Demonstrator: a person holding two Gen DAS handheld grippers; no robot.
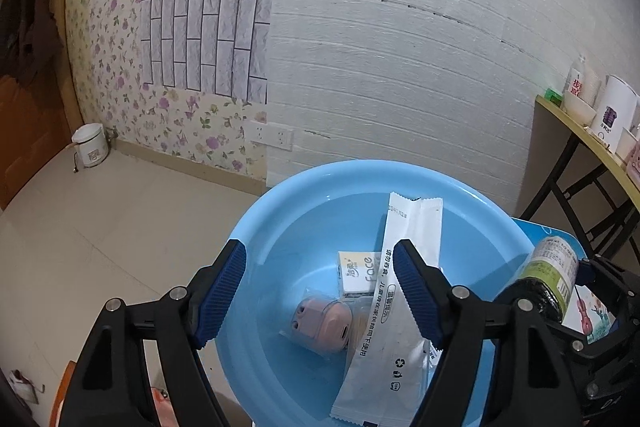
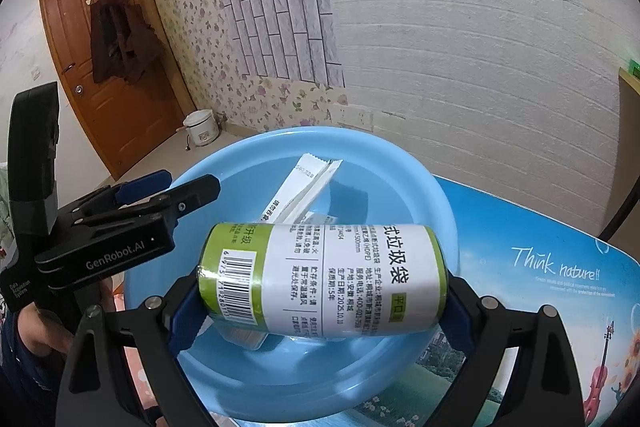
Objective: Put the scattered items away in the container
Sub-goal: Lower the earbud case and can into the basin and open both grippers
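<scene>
1. Left tongs [image 1: 320, 291] hang over the blue basin [image 1: 280, 211] with their blue pads [image 1: 222, 293] spread apart and nothing between them; the things in line with the gap lie lower down, on the basin's floor.
2. Right tongs [image 2: 324, 311] are clenched on a roll of bin bags [image 2: 324, 279], gripping it by its two flat ends so that it lies crosswise, label up, above the near half of the basin.
3. Already inside the basin are a long white sachet [image 1: 394, 315] leaning against the far wall, a small pack of tissues [image 1: 358, 273] partly under it, and a pink gadget in a clear wrapper [image 1: 322, 321] near the middle.
4. Judging by this, the step in hand is the drop of the roll: it is carried into place but not yet let go, while the left side looks finished with its own item.
5. The basin stands on a surface with a printed blue mat [image 2: 560, 283]; what else may lie scattered there is mostly out of view.
6. Next, the right tongs need to lower a little and spread, so the roll falls onto the basin's floor, not onto the rim.
7. A round roll may tumble on landing; a low release beside the sachet should keep it in.
8. The left tongs sit close by, so they should stay clear of the roll's path.
</scene>
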